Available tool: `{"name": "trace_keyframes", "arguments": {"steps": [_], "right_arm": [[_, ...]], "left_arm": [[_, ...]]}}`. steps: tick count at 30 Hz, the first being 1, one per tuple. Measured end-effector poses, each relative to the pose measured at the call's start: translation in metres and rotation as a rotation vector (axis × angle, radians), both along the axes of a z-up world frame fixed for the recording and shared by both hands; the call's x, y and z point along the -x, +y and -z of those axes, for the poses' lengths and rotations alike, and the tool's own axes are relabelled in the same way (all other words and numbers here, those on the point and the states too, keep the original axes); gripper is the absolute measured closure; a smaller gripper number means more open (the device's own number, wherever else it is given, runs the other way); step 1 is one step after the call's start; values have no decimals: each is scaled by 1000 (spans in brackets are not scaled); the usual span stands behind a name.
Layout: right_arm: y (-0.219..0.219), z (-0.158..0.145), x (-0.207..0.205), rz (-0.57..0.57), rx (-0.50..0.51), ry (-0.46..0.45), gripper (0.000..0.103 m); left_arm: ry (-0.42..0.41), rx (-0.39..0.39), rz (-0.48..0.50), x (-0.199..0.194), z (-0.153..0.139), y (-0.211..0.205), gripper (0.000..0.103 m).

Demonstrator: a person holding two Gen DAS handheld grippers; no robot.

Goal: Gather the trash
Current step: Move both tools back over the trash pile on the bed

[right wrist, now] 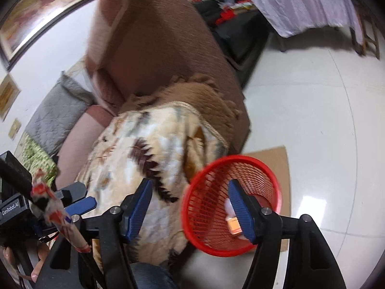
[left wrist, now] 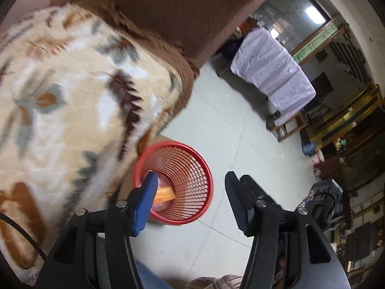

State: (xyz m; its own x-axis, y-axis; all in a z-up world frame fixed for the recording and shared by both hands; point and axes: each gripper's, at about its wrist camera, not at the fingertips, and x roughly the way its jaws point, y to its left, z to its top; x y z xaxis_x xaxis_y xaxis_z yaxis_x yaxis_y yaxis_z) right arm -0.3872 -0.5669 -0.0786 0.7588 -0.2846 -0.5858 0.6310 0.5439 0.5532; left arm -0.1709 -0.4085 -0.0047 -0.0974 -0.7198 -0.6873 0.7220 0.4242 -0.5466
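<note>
Left wrist view shows my left gripper (left wrist: 190, 190) spread open, empty, above the red mesh wastebasket (left wrist: 173, 181) with an orange packet (left wrist: 164, 194) inside, beside the patterned fleece blanket (left wrist: 72, 101); my right gripper (right wrist: 190, 197) gapes open too.

Even, fairly bright indoor light | white glare from ceiling fixture reflected in glass partition (left wrist: 310, 12) | soft sheen on pale floor tiles (right wrist: 324, 110) | motion blur smearing patterned blanket (left wrist: 72, 91) and red mesh bin (right wrist: 231, 207) | gripper fingers (left wrist: 144, 202) sharp | heavy fisheye bending, black vignette at corners
</note>
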Motion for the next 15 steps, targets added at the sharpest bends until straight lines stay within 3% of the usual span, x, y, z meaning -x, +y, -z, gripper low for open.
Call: {"name": "trace_keyframes", "arguments": {"steps": [4,8,10,13,15], "right_arm": [[34,-37,-19,-74,98,-67,28],[79,-71,-52,-223,158,-146,26],[99,-81,-70,-304,176,-150,23],[139,-96,-99,-396,254,-132,23],[167,-104,-119,-456,287,-129,23]], "left_arm": [[-82,40,-106,-9,-30,63,40],[-152,61,-249,-21,-50,138,38],[-220,40,-345,-27,-60,179,37],[-347,3,-482,-35,-72,230,26],[-382,-2,-557,-41,-77,258,22]]}}
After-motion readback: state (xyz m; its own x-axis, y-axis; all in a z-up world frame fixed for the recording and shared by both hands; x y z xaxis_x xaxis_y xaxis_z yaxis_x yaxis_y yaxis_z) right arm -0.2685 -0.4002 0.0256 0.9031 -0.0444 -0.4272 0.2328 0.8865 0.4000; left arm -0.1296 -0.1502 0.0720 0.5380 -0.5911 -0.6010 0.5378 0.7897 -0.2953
